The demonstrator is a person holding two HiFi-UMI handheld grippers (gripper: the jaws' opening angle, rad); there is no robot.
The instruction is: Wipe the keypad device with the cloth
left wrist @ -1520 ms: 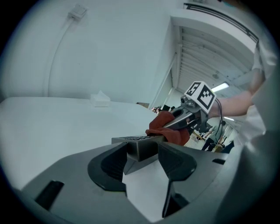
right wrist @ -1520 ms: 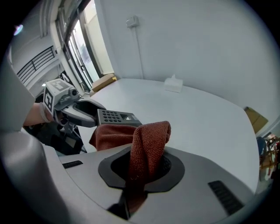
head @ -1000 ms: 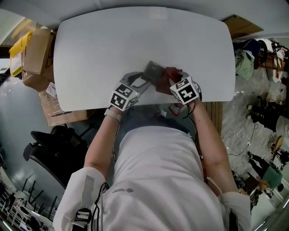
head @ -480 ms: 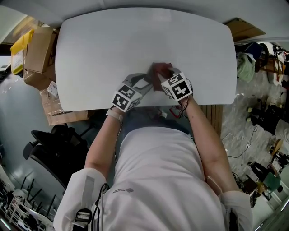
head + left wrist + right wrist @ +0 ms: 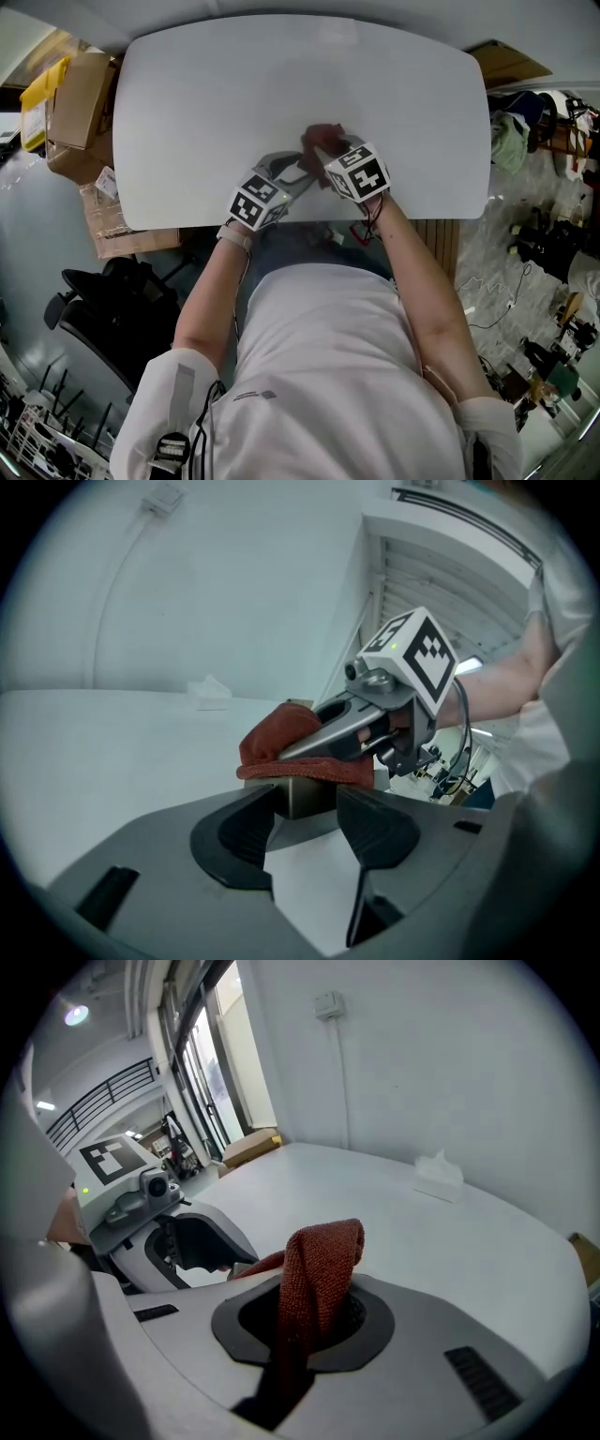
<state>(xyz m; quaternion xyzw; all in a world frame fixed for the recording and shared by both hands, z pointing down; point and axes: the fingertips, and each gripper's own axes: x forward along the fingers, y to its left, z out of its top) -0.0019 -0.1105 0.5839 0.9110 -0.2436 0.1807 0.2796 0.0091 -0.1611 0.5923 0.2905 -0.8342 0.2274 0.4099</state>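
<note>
Mid-wipe, I judge — left hand-held gripper (image 5: 287, 175) clamps the keypad device (image 5: 305, 797), right hand-held gripper (image 5: 309, 1321) pinches the cloth (image 5: 319, 1255) draped on it.

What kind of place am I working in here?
Probably a lab or workshop space rather than a home: a plain white rounded table, brown cardboard boxes piled beside it, a black office chair, and loose gear and cables strewn over the floor.

Tabletop (image 5: 234, 103) open far and sideways, keypad device (image 5: 305, 799) under cloth (image 5: 281, 747) blocking near centre, boxes (image 5: 70, 108) at left
</note>
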